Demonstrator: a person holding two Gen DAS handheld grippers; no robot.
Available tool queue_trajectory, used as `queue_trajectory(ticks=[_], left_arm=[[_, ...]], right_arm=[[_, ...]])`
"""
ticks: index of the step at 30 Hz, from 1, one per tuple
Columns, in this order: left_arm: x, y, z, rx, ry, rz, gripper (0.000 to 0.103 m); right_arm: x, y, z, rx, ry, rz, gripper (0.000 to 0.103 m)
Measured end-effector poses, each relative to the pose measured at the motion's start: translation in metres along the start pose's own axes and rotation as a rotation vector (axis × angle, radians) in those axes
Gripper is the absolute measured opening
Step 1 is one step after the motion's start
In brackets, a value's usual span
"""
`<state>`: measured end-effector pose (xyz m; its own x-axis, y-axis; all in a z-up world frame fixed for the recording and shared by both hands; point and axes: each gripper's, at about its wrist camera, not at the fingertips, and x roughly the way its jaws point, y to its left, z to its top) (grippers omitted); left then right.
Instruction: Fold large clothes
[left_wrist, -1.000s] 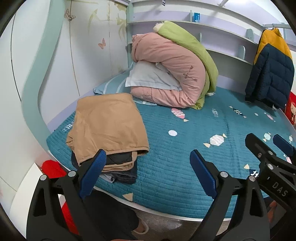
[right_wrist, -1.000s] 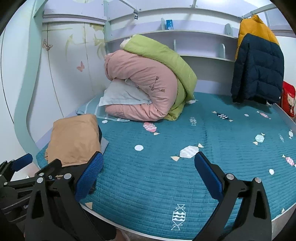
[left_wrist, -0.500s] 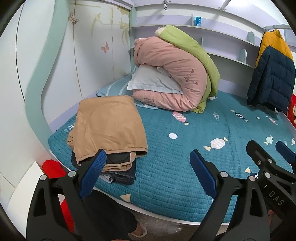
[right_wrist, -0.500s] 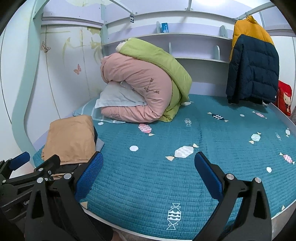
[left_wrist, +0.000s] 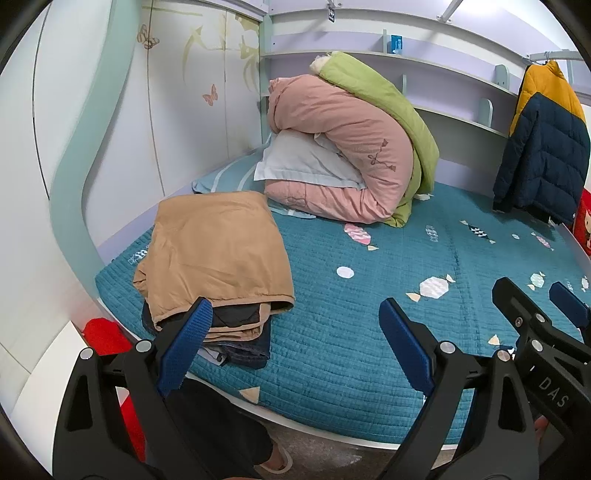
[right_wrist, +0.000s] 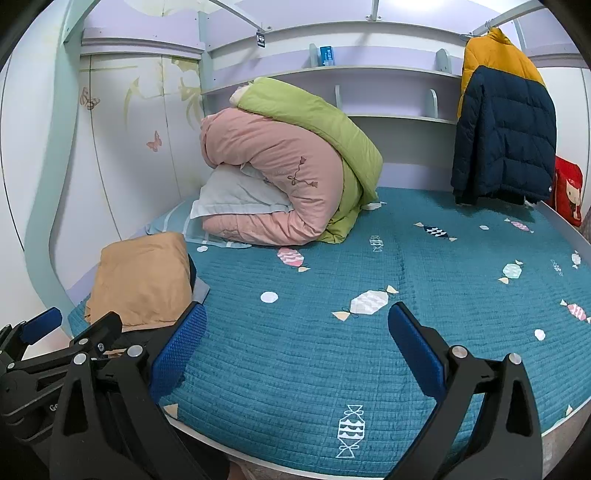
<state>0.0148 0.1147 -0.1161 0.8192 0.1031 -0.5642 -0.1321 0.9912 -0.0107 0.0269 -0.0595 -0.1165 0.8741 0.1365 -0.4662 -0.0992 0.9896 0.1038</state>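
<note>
A folded tan garment lies on top of a stack of folded dark clothes at the bed's front left corner; the stack also shows in the right wrist view. My left gripper is open and empty, held off the bed's front edge just right of the stack. My right gripper is open and empty above the teal quilt. A navy and yellow puffer jacket hangs at the back right.
A rolled pink and green duvet with a pillow lies at the head of the bed. A wardrobe stands along the left side. Shelves run behind. A red cushion sits at far right.
Both grippers have drawn back and risen slightly, so the bed sits lower in both views. Both stay open and empty.
</note>
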Motion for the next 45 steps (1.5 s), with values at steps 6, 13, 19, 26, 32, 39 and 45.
queue_trajectory(ticks=[6, 13, 19, 26, 32, 39, 45], left_arm=[[-0.0007, -0.0006, -0.0002, -0.001, 0.004, -0.006, 0.092], [-0.0006, 0.0003, -0.0003, 0.003, 0.01, -0.007, 0.092], [-0.0001, 0.0019, 0.0001, 0.004, 0.011, -0.009, 0.092], [0.0007, 0.0043, -0.0007, 0.0, 0.017, -0.015, 0.092], [0.0016, 0.0058, -0.0029, -0.009, 0.033, -0.013, 0.092], [0.0033, 0.0057, -0.0036, -0.015, 0.055, -0.019, 0.092], [0.0032, 0.0046, -0.0046, -0.016, 0.06, -0.008, 0.092]], right_arm=[[0.0006, -0.0016, 0.0006, 0.01, 0.005, 0.007, 0.095], [0.0012, -0.0016, -0.0003, 0.017, 0.009, 0.008, 0.095], [0.0013, -0.0005, -0.0001, 0.02, 0.009, 0.004, 0.095], [0.0019, 0.0011, -0.0005, 0.022, 0.01, 0.001, 0.095], [0.0028, 0.001, -0.0007, 0.025, 0.017, -0.001, 0.095], [0.0029, 0.0016, -0.0031, 0.031, 0.023, -0.003, 0.095], [0.0047, 0.0033, -0.005, 0.046, 0.031, -0.001, 0.095]])
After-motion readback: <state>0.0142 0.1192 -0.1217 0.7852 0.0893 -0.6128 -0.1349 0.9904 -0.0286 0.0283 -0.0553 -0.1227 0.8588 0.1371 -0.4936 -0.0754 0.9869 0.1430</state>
